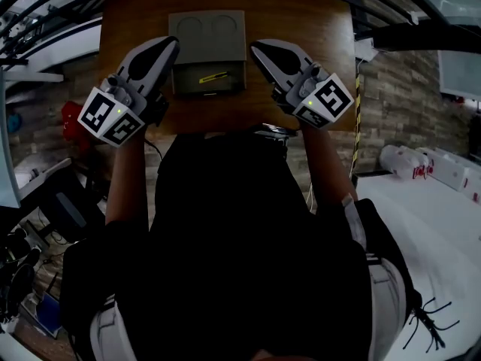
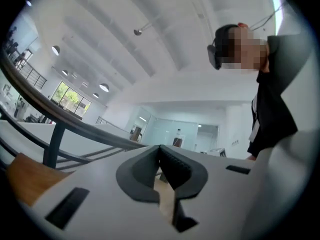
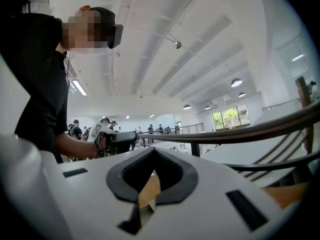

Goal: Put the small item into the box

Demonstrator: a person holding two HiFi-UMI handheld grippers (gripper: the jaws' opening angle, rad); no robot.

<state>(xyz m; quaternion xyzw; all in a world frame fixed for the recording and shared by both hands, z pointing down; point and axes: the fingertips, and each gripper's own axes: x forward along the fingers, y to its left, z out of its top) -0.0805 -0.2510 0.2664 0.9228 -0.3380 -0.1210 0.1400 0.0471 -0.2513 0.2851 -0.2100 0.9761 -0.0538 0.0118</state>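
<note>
Plainly, the left tongs (image 2: pixel 161 151) were closed, the two dark ribbed pads meeting at their tips with nothing held between them. The right tongs (image 3: pixel 152 153) stood the same way, pads pressed together and empty. Both were tilted upward, so each gripper view took in the white ceiling (image 3: pixel 165 39) with its round lamps rather than the work surface. From the head view the two tongs were held over the near part of the wooden tabletop (image 1: pixel 301 21), one at either side of the grey box (image 1: pixel 207 51), their tips close to its left and right walls. Whether they touched it could not be told. The marker cubes (image 1: pixel 113 115) sat nearer the person, over the tabletop's near edge. The box stood about midway across the tabletop, its lid with two round recesses lying open toward the far edge. The small item (image 1: pixel 213 77), a slim yellow strip, showed inside the darker near compartment of the box.
</note>
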